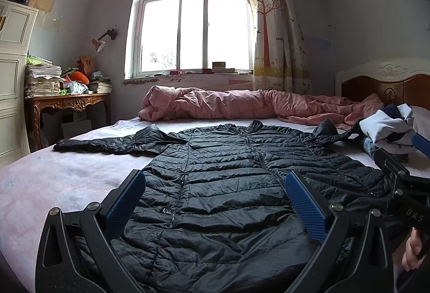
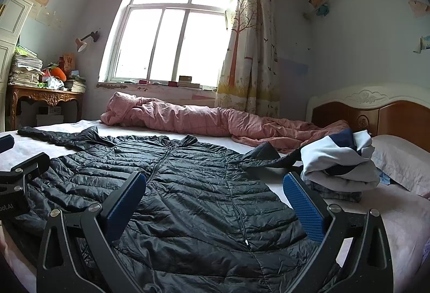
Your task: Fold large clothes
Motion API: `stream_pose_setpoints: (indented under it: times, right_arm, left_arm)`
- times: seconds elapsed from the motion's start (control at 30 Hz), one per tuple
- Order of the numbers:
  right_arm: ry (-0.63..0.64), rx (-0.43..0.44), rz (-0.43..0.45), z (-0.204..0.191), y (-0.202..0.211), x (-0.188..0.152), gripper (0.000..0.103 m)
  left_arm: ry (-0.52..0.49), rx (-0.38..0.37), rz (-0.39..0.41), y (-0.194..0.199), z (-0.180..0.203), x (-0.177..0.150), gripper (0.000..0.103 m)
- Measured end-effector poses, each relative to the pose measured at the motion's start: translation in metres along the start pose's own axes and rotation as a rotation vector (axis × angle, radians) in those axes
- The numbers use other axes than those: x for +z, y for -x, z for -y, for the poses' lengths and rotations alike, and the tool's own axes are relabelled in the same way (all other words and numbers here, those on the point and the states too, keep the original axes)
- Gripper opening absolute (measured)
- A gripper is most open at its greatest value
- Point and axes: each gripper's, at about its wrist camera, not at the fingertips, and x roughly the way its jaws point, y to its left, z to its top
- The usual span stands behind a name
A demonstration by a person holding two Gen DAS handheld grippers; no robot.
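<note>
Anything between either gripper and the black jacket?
Nothing visible. Both the left gripper and right gripper hang open right over the black puffer jacket, spread flat on the bed. The folded clothes pile sits off beside its right sleeve.

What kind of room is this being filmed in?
Most likely a home bedroom: a bed with a carved headboard, a rumpled pink quilt under the window, and a black puffer jacket spread on the mattress.
</note>
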Motion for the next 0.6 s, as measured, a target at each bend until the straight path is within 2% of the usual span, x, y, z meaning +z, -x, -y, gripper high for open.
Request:
stream_pose_setpoints:
  times: [0.6]
  right_arm:
    - [-0.002, -0.002, 0.001, 0.0008, 0.0008, -0.0006, 0.103]
  left_arm:
    - [-0.007, 0.004, 0.002, 0.0021, 0.0005, 0.0006, 0.103]
